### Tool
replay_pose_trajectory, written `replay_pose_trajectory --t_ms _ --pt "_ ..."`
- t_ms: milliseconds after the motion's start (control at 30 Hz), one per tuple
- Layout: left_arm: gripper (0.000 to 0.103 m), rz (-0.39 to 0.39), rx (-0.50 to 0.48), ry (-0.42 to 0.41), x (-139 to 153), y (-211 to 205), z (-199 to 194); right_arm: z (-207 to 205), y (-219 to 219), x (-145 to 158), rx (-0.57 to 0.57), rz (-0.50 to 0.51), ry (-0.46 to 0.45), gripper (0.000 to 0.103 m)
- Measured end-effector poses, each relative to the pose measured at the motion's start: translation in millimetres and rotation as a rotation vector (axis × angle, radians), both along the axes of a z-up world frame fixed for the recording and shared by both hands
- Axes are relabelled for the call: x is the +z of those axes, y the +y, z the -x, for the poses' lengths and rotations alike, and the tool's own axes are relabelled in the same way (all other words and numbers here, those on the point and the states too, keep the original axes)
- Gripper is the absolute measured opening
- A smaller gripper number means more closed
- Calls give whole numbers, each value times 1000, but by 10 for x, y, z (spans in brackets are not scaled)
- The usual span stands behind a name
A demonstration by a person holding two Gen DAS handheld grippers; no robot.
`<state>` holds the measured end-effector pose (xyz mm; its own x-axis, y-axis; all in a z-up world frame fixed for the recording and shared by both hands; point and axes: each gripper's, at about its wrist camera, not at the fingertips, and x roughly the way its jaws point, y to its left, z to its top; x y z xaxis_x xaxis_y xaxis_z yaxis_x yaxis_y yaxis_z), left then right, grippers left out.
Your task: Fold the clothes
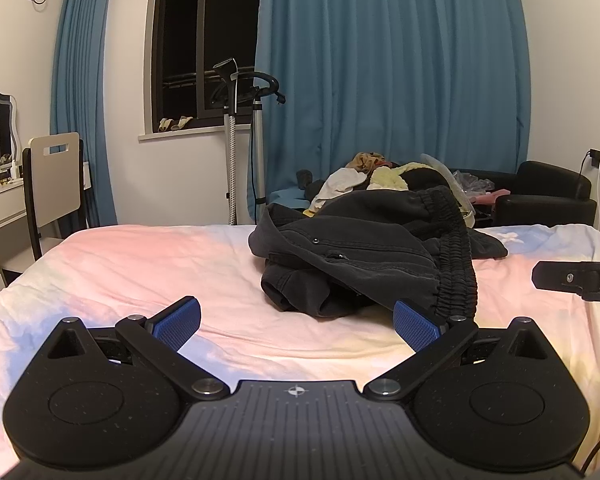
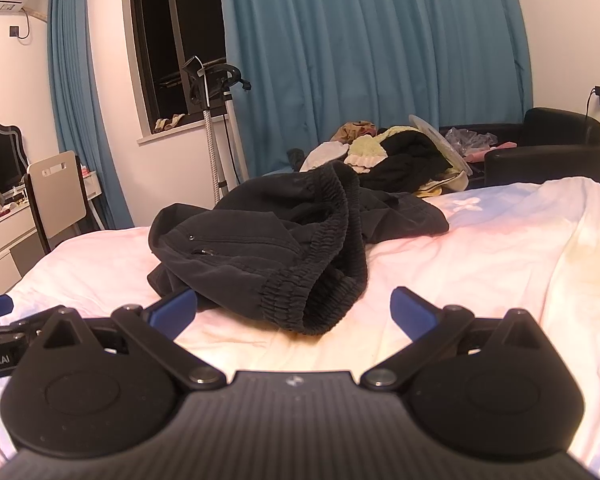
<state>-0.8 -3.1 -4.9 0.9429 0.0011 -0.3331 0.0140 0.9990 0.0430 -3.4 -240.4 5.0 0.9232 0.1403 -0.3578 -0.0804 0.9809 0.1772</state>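
A bed (image 1: 140, 264) with a pink-and-blue sheet fills the lower frame. The left gripper (image 1: 298, 322) hovers low and level, fingers spread and empty; the right gripper (image 2: 294, 308) likewise. Crumpled black trousers (image 2: 268, 240) lie at frame centre, elastic waistband facing the grippers.

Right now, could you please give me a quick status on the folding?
Left gripper open, right gripper open, both empty. Black trousers crumpled on bed, unfolded. Nothing in the way.
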Motion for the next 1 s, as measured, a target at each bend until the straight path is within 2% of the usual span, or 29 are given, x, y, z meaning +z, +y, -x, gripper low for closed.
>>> replay_pose_trajectory --t_ms 500,633,700,800,867,1000 --pt "103 -25 12 -5 -3 -39 26 1 -15 15 -13 1 0 103" --pt "103 -79 7 0 -38 -98 22 32 -42 62 -27 -12 -3 103" --pt "103 -146 0 6 -89 -175 -15 32 -72 86 -32 -30 -2 103" --pt "103 -308 -25 10 -202 -348 -140 3 -167 111 -34 -101 24 103" --pt "103 -415 -62 11 -293 -483 -253 -11 -266 133 -39 -159 31 103" --pt "103 -573 -152 -14 -544 -796 -552 -47 -457 155 -58 -227 34 103"
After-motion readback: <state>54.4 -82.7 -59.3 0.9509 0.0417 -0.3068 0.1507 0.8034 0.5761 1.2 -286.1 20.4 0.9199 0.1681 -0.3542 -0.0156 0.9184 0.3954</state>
